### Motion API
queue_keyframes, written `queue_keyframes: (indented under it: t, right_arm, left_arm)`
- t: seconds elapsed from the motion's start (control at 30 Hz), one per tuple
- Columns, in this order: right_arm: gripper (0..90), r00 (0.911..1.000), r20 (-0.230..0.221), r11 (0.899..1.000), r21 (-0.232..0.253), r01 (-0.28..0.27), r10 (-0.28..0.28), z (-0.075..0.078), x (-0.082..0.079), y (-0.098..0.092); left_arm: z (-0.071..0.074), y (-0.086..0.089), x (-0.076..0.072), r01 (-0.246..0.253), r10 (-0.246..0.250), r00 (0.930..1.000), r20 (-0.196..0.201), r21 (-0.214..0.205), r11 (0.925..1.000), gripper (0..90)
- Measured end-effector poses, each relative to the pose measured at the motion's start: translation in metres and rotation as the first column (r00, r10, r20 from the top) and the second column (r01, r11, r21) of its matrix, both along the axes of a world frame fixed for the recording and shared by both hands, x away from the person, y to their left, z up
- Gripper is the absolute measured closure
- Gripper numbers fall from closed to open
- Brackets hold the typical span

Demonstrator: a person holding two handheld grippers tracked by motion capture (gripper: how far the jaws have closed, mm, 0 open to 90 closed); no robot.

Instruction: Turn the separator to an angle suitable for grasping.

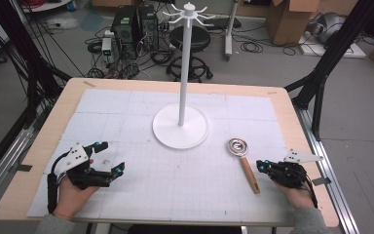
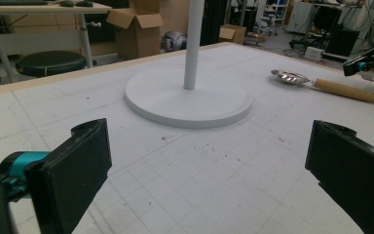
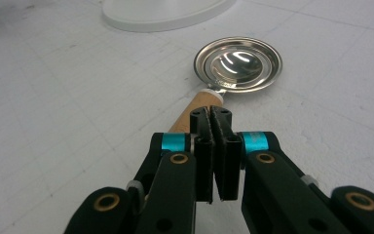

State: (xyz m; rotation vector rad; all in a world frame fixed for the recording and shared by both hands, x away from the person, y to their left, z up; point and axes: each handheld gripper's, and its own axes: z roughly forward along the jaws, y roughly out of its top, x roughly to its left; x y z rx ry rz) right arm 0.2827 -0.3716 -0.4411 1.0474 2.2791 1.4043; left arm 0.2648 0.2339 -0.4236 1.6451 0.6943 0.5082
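Lying flat right of the stand [image 1: 180, 127], strainer [image 1: 243, 163]: shiny round metal bowl far, wooden handle near. Right gripper [image 1: 263, 165] clenched, empty, just beside handle; left gripper [image 1: 110, 157] released.

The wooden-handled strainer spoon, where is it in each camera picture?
High view: wooden-handled strainer spoon lies right of centre, beside the right gripper.
Left gripper view: upper right, right of the white stand base.
Right gripper view: centre, just beyond the shut jaws.
Shared landmark: the white stand base.
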Motion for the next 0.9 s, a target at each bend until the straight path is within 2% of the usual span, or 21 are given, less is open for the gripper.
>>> queue_keyframes:
  t: [0.23, 0.37, 0.43, 0.53, 0.8, 0.9]
  right_arm:
    - [89.0, 0.9999, -0.014, 1.0, 0.0, 0.005, -0.005, -0.0025, 0.0017, -0.0025]
    - [89.7, 0.9992, -0.04, 1.0, 0.004, -0.002, 0.002, -0.0062, 0.0027, -0.0042]
    - [89.8, 0.999, -0.044, 1.0, 0.022, 0.002, -0.001, -0.0063, 0.0029, -0.007]
    - [89.9, 0.9987, -0.05, 1.0, 0.023, 0.006, -0.005, -0.0066, 0.0028, -0.0079]
    - [90.0, 0.9978, -0.064, 1.0, 0.008, -0.013, 0.014, -0.0073, 0.0038, -0.007]
    - [90.0, 0.9964, -0.084, 1.0, 0.004, -0.011, 0.011, -0.0077, 0.0035, -0.0075]
  left_arm:
    - [-0.0001, 0.0006, -0.0003, -0.003, 0.003, 1.0, -0.006, 0.005, 1.0, 3.4]
    - [-0.0008, -0.0002, -0.0001, -0.004, 0.004, 0.9999, -0.01, 0.009, 1.0, 3.4]
    - [-0.0008, -0.0002, -0.0001, -0.003, 0.003, 0.9999, -0.01, 0.009, 1.0, 3.4]
    - [-0.0009, -0.0003, 0.0001, -0.004, 0.004, 0.9999, -0.011, 0.008, 1.0, 3.4]
    - [-0.001, -0.0002, 0.0, -0.003, 0.003, 0.9999, -0.013, 0.013, 0.9999, 3.4]
    - [-0.001, -0.0002, 0.0, -0.004, 0.004, 0.9999, -0.013, 0.015, 0.9999, 3.5]
